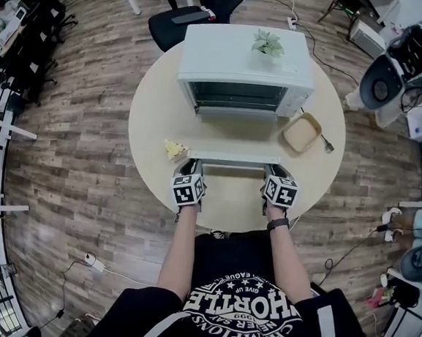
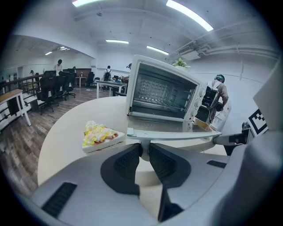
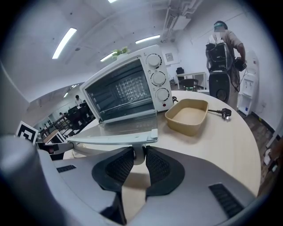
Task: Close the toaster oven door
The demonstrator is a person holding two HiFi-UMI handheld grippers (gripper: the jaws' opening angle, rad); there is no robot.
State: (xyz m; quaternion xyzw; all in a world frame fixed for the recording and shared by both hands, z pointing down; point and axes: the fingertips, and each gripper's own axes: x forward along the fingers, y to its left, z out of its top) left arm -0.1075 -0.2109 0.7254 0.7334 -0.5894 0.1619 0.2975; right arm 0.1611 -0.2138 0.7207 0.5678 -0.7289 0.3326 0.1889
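1. Head view: the white box-shaped toaster oven (image 1: pixel 246 64) stood at the far edge of the round beige table (image 1: pixel 154 108). Its glass door (image 1: pixel 232 136) lay flat, reaching toward the near edge. The left gripper (image 1: pixel 189 168) and the right gripper (image 1: pixel 274 173) each met one end of the pale handle bar (image 1: pixel 232 159). The closing looked barely started. Next, I judged, both grippers had to lift together and swing the door up. The upside-down shirt print read "CHAMPIONS", "LEAGUE" and "1999".
2. Left gripper view: the jaws were clamped on the handle bar's left post. I saw no readable writing.
3. Right gripper view: the jaws were clamped on the right post. The markings by the oven's round knobs (image 3: pixel 158 78) were too small to read.
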